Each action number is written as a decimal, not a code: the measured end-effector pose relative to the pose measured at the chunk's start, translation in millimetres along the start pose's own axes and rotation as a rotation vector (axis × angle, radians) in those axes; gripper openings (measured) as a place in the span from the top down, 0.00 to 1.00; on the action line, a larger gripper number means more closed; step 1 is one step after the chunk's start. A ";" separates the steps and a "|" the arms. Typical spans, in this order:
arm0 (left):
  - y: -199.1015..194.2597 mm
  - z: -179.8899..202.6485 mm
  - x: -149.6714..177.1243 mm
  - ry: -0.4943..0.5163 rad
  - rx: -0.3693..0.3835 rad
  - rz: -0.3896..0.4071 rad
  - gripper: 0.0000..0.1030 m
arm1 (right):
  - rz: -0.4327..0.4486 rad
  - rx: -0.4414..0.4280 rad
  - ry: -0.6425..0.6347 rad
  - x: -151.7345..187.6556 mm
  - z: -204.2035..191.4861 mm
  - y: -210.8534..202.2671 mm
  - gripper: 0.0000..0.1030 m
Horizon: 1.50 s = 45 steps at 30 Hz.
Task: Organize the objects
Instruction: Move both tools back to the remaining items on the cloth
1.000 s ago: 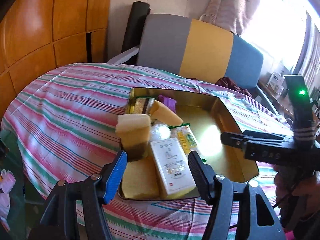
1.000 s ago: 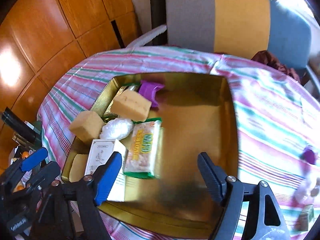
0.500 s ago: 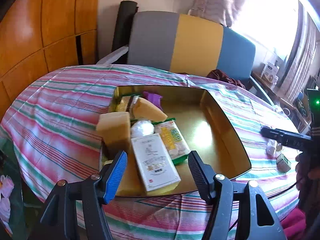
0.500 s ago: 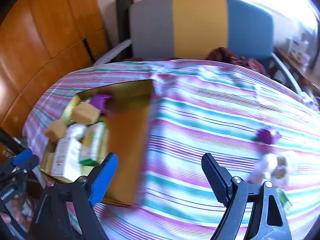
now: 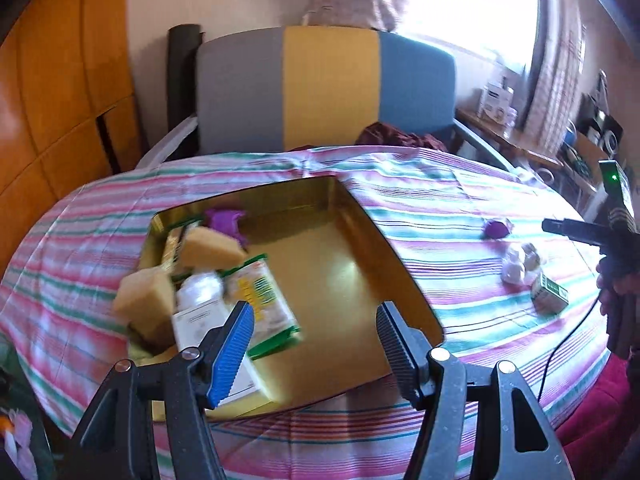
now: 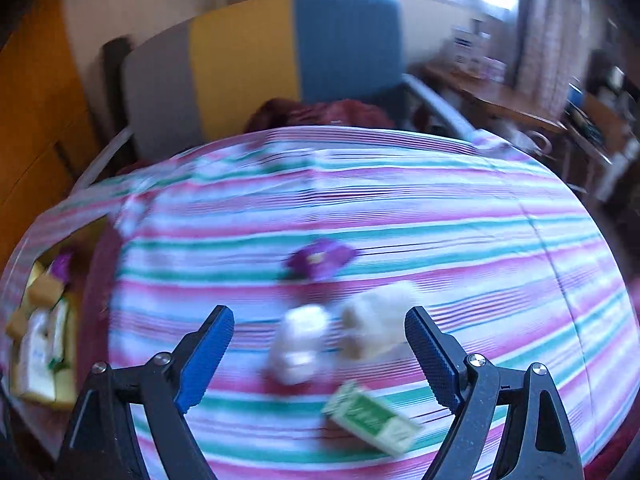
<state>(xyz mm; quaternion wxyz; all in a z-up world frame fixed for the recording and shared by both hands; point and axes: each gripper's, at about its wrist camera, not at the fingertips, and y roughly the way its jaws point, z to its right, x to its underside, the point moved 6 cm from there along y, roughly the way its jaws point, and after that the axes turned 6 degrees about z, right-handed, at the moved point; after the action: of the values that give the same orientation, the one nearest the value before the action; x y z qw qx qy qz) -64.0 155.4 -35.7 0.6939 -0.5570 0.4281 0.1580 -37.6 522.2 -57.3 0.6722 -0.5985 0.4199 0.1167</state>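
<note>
Several items already sit in the gold tin [image 5: 400, 280]. A purple piece [image 6: 320, 260], white packets [image 6: 340, 336] and a green box [image 6: 372, 416] remain on the cloth [image 6: 480, 240]. Both the left gripper [image 5: 316, 344] and right gripper [image 6: 320, 352] gape wide, empty.

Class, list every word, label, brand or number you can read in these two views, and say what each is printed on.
None can be read with certainty.
White carton in the gold tin tray: dark print, too blurred to read.
Yellow-and-green snack packet: large lettering, smeared by motion.
Small green-and-white box on the striped tablecloth: pale script, blurred in the right wrist view and too small in the left.
</note>
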 end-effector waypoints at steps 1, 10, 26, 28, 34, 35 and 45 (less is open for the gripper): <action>0.7 6.4 -0.8 0.012 0.006 -0.002 0.37 | 0.006 0.006 0.027 0.6 10.5 2.6 0.15; 19.9 64.7 -6.5 0.110 0.067 -0.033 0.38 | -0.012 -0.004 0.306 13.1 72.3 16.2 0.14; 55.7 134.9 -14.1 0.211 0.158 -0.085 0.38 | -0.031 -0.016 0.453 17.6 93.9 15.0 0.12; 60.2 139.8 -14.6 0.210 0.166 -0.097 0.38 | -0.029 -0.017 0.466 17.5 96.3 14.0 0.12; 79.4 153.1 -16.7 0.172 0.214 -0.158 0.38 | -0.029 -0.031 0.504 17.7 101.8 12.3 0.11; 83.7 155.0 -17.7 0.156 0.223 -0.171 0.39 | -0.029 -0.034 0.508 17.7 102.1 12.1 0.11; 130.0 184.4 -31.8 0.059 0.313 -0.280 0.40 | -0.009 -0.025 0.607 18.8 120.9 5.8 0.11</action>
<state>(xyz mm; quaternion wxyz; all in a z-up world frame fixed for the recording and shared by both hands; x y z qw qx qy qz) -95.9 374.0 -91.7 0.7742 -0.5010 0.3861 -0.0246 21.6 626.2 -83.0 0.5090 -0.6161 0.5976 -0.0651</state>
